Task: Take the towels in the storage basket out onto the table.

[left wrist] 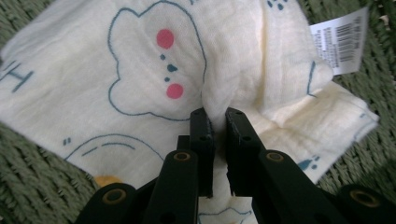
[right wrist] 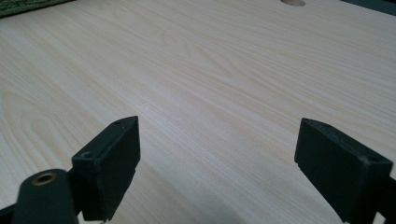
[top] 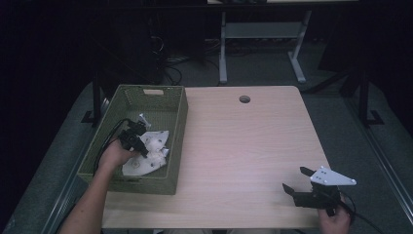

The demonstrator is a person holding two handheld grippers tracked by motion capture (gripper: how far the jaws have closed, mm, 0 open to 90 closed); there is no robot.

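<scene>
A cream cloth [top: 151, 153] printed with blue outlines and pink dots lies inside the green woven basket [top: 122, 100] at the table's left. My left gripper [top: 141, 146] is down in the basket, shut on a raised fold of the cloth [left wrist: 140, 70]; its jaws pinch the fabric between them, left gripper [left wrist: 217, 116]. A white barcode tag [left wrist: 338, 39] sticks out of the cloth. My right gripper [top: 296, 179] rests low over the table's front right corner, jaws wide apart with nothing between them, right gripper [right wrist: 217, 149] over bare wood.
The light wooden table [top: 243, 146] has a round cable hole [top: 244, 99] near its far edge. Beyond it stand a white desk frame [top: 263, 39] and dark floor with cables. The basket's corner [right wrist: 28, 5] shows at the right gripper view's top left.
</scene>
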